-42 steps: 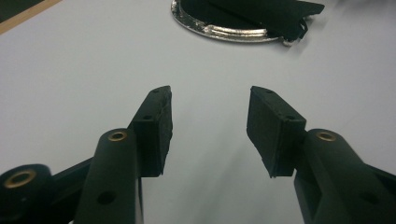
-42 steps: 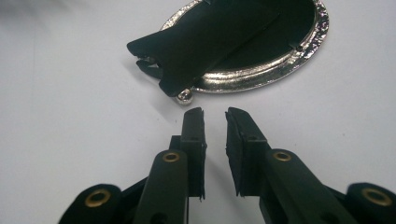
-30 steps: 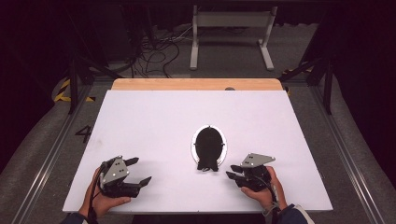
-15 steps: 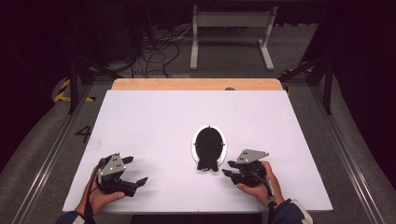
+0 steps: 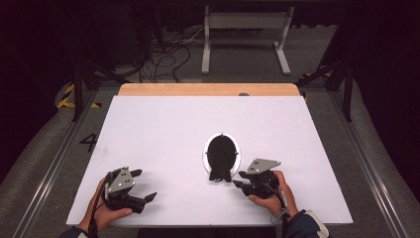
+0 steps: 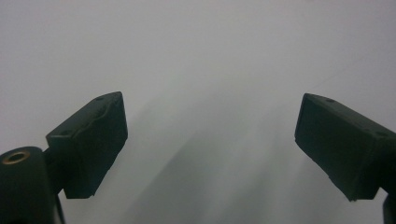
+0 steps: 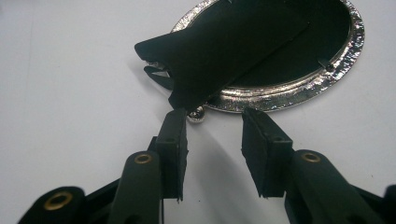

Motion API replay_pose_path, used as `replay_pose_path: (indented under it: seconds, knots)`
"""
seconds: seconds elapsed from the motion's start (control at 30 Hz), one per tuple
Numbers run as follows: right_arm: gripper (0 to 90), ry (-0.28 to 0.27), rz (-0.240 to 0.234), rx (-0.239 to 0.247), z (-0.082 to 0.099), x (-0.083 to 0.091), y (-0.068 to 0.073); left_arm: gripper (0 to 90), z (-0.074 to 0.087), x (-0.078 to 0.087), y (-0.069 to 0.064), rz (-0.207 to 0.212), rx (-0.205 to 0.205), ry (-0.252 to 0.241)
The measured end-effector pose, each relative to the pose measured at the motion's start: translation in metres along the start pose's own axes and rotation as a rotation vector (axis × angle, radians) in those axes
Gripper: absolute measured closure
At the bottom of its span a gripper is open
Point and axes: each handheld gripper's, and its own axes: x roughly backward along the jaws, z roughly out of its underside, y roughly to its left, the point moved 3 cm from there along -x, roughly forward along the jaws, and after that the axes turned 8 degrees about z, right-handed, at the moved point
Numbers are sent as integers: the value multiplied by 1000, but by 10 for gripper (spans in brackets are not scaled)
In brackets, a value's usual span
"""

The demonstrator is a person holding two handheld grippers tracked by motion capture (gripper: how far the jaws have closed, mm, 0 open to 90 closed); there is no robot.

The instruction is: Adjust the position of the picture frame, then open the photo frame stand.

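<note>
While the oval silver-rimmed frame (image 5: 222,155) lies back-up near the front middle of the white tabletop (image 5: 163,129), its black stand flap (image 7: 219,51) pointing at the right tool (image 7: 212,128), that tool's jaws have just widened and now sit half apart at the frame's lower edge, gripping nothing. That reads as lining up on the flap. Over at the front left corner, the left tool (image 5: 143,186) has sprung wide open and hangs empty, hand low at the tabletop's edge.

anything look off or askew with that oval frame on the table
The oval silver-rimmed frame lies face down on the white table, so its black backing shows. Its black stand flap sticks out past the rim at the near end instead of lying flush. Right gripper sits open just short of it. No damage or spill shows.
</note>
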Motion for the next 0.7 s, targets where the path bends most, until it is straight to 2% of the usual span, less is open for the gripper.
replay_pose_path:
  seconds: [0.47,0.53,0.7]
  knots:
    - [610,-1,-5,-12,1,0,-1,100,-3,-3,-1,9,2,-7]
    - [655,-1,-10,-11,2,1,-1,100,-4,-4,-1,9,0,-7]
    - [676,17,-32,1,3,-1,3,100,-5,-7,-1,9,-8,2]
